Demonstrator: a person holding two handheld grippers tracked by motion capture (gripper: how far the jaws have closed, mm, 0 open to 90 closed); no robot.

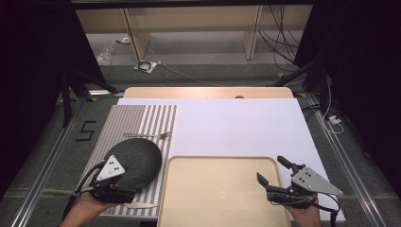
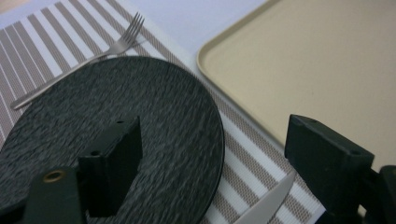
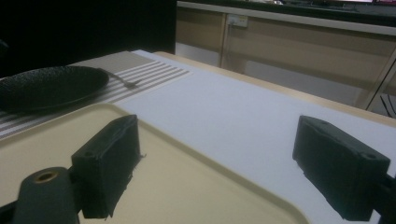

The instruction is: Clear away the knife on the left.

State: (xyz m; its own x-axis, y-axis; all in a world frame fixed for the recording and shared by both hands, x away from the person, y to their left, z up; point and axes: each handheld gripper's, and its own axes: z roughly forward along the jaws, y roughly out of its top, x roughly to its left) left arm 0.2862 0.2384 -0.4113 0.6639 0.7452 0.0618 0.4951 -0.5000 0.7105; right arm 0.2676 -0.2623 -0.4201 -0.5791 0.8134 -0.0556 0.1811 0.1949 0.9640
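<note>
A round black textured plate point(image 1: 139, 158) lies on a striped placemat point(image 1: 137, 118) at the left. My left gripper point(image 1: 116, 182) hovers open over the plate's near side. In the left gripper view, one jaw of the left gripper point(image 2: 215, 135) stands above the plate point(image 2: 140, 107) and the other beyond its rim, toward the tray point(image 2: 317, 60). A beige tray point(image 1: 213, 189) with nothing on it sits at the front centre. My right gripper point(image 1: 269, 168) is open at the tray's right edge, nothing between its jaws. Seen from the right gripper point(image 3: 219, 133), one jaw is above the tray point(image 3: 177, 186).
A silver fork point(image 1: 151, 135) lies on the placemat just behind the plate. A knife point(image 1: 139, 205) lies at the placemat's front edge, its tip point(image 2: 268, 205) near the tray. A white sheet point(image 1: 236, 125) covers the table beyond the tray.
</note>
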